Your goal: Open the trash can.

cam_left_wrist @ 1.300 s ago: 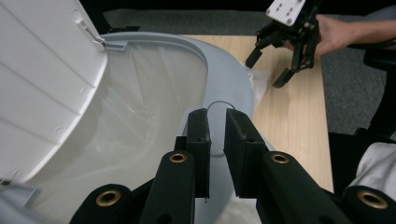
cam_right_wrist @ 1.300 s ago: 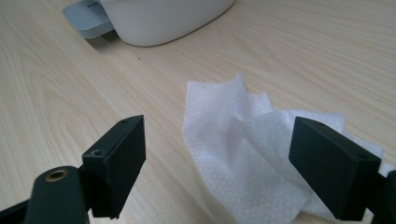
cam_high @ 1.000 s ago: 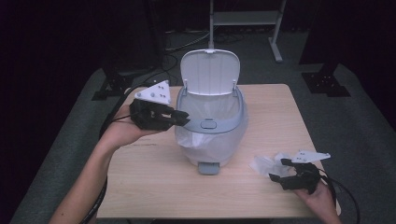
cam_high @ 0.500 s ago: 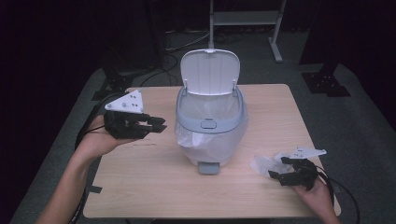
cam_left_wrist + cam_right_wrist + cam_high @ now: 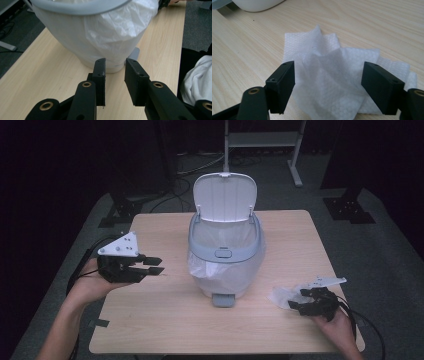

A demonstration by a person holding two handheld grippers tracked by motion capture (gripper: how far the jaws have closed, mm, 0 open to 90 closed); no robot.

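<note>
A crumpled white tissue [image 5: 332, 75] lies flat on the wooden table [image 5: 165, 320], to the right of the bin [image 5: 226, 255] and a little nearer the person than the bin's pedal [image 5: 223, 299]; in the high view it shows as a pale patch [image 5: 283, 296] just beside the right gripper [image 5: 305, 304]. That gripper stands released, its jaws spread wide on either side of the tissue with the paper between them but, as far as the right gripper view shows, not yet pinched; the tissue rises in a soft peak in the middle of the gap, so it lies straight ahead of the jaws. Its longer spread runs roughly across the jaws, from one to the other, so a plain closing should gather the peak. The left gripper [image 5: 150, 266] is held left of the bin, well apart from the tissue, with the bin between them; its jaws [image 5: 115, 75] stand parted and empty, pointing at the bin's lower wall and the white liner bag [image 5: 120, 27] that hangs over the rim. The bin's lid [image 5: 225, 197] stands upright and open at the back. The right hand is plainly the nearer one, and the likely job is to grasp the tissue and carry it leftwards and up over the bin's rim.
</note>
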